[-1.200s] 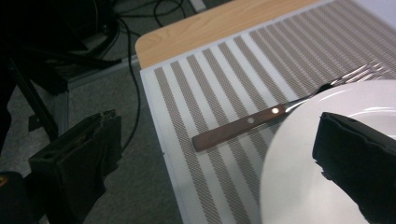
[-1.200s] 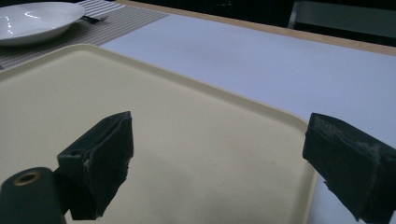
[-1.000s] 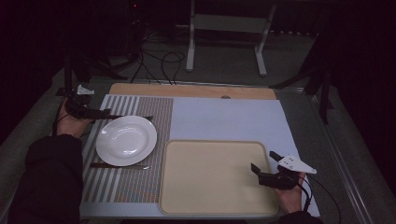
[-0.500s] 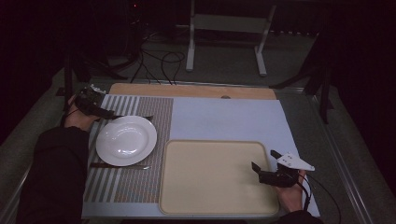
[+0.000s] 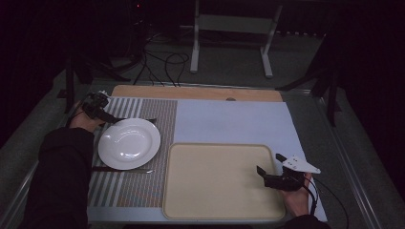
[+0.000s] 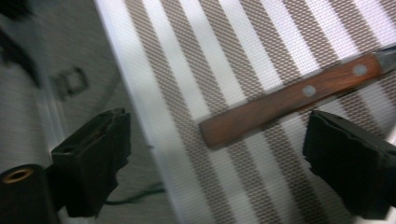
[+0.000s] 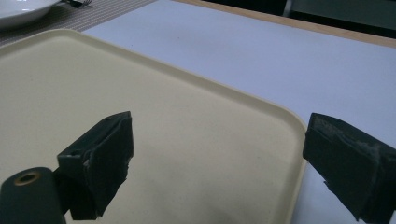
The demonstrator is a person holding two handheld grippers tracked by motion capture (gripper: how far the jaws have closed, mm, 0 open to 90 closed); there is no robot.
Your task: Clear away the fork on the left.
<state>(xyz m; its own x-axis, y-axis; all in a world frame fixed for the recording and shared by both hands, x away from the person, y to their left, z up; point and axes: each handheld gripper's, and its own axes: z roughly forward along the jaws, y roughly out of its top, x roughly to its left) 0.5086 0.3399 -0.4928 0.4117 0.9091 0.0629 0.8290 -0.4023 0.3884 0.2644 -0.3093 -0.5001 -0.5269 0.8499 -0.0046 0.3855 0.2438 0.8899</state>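
Dark surroundings ring a table (image 5: 229,117) laid with a pale blue sheet, a brown-and-white striped placemat (image 5: 143,188) on the person's left and a cream tray (image 5: 222,181) toward the right.

At the far left corner of the placemat, the left gripper (image 5: 107,116) points across the stripes toward a knife with a riveted wooden handle (image 6: 292,95). In the left gripper view its two black jaws stand wide apart with the butt of that handle lying flat on the mat between them, nearer the right jaw than the left, and neither pad touching the wood. The handle slants away up and to the right of the jaws, where the metal blade begins at the picture's edge. The jaws have just been closing a little, yet they remain released around the handle. Just beside this gripper, on the side toward the person, sits a white plate (image 5: 129,143); beyond the plate's near rim lies a fork (image 5: 124,170).

Well apart, the right gripper (image 5: 270,173) hangs over the tray's right edge, its jaws spread and empty. In the right gripper view (image 7: 217,158) the tray's rim runs between them, the left jaw over the tray floor, the right jaw over the blue sheet.
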